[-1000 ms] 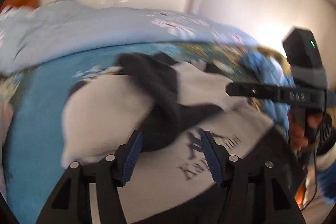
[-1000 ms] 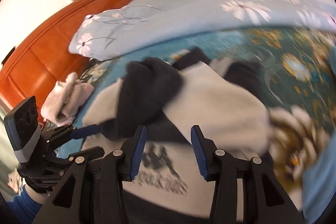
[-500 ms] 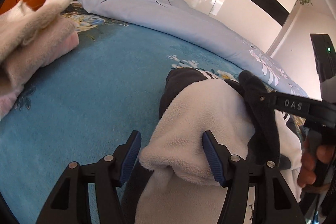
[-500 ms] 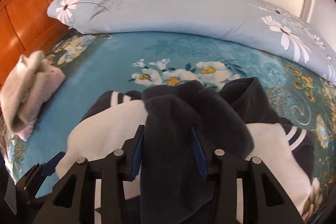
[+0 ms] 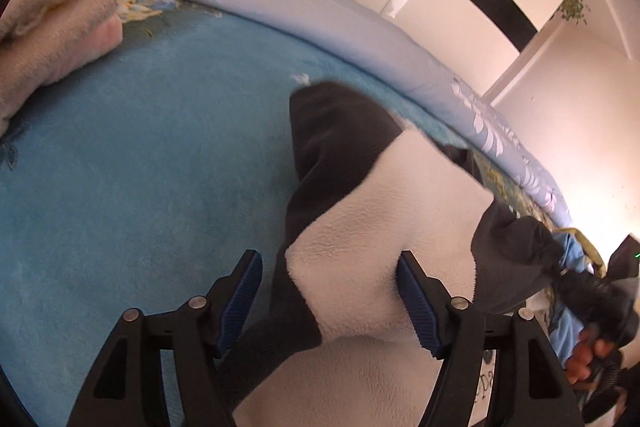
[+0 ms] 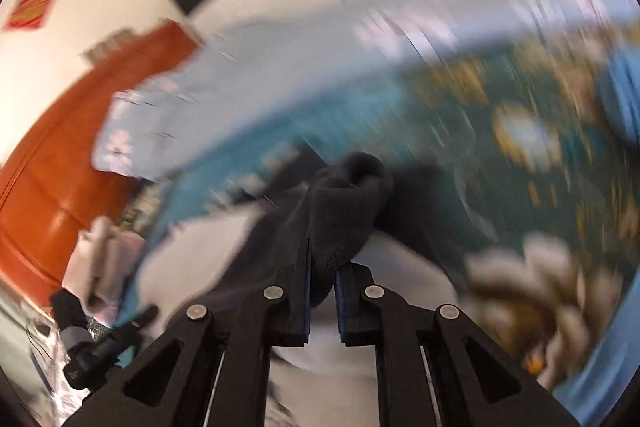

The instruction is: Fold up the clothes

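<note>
Two grippers over a teal bedspread (image 5: pixel 120 163): left gripper (image 5: pixel 330 297) spread apart around a white-and-black fleece garment (image 5: pixel 392 211); right gripper (image 6: pixel 322 281) clamped on its dark sleeve (image 6: pixel 344 203).

Black-and-white fleece garment (image 5: pixel 404 211), partly folded, rumpled on the blue bedspread, one dark sleeve (image 6: pixel 344 211) lifted.

Left gripper (image 5: pixel 328 301) with matte black triangular-cutout arms, ribbed blue pads (image 5: pixel 414 303), silver round screws near the lower centre of the frame, right gripper (image 6: pixel 322 289) of matching black build, blue pad edges, four silver screws, bare reddish fingers (image 5: pixel 586 353) at lower right
</note>
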### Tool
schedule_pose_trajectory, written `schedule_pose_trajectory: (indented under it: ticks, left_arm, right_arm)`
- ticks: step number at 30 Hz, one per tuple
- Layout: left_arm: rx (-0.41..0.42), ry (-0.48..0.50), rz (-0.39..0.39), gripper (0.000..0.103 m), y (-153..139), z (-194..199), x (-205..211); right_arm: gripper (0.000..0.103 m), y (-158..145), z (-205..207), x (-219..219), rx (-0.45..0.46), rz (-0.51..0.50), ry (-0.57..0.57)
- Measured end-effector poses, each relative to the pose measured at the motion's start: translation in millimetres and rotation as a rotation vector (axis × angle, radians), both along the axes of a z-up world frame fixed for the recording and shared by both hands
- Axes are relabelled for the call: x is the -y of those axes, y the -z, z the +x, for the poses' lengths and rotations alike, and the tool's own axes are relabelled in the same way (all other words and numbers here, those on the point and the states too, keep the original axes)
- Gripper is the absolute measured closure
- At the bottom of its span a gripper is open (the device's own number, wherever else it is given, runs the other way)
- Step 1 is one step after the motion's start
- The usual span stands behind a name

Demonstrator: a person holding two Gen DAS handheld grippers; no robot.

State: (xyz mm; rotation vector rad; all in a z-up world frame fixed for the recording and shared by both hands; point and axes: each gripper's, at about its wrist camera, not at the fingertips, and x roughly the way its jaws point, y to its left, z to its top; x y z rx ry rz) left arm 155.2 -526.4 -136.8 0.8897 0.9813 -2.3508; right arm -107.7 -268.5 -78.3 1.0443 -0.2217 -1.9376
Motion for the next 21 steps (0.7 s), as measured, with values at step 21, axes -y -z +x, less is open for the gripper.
schedule_pose_trajectory:
  ticks: [21]
  left_arm:
    - [0.047,0.216,0.115,0.029,-27,155,-67]
  right_arm:
    - [0.059,41,118,-215,0.158,0.138,0.089]
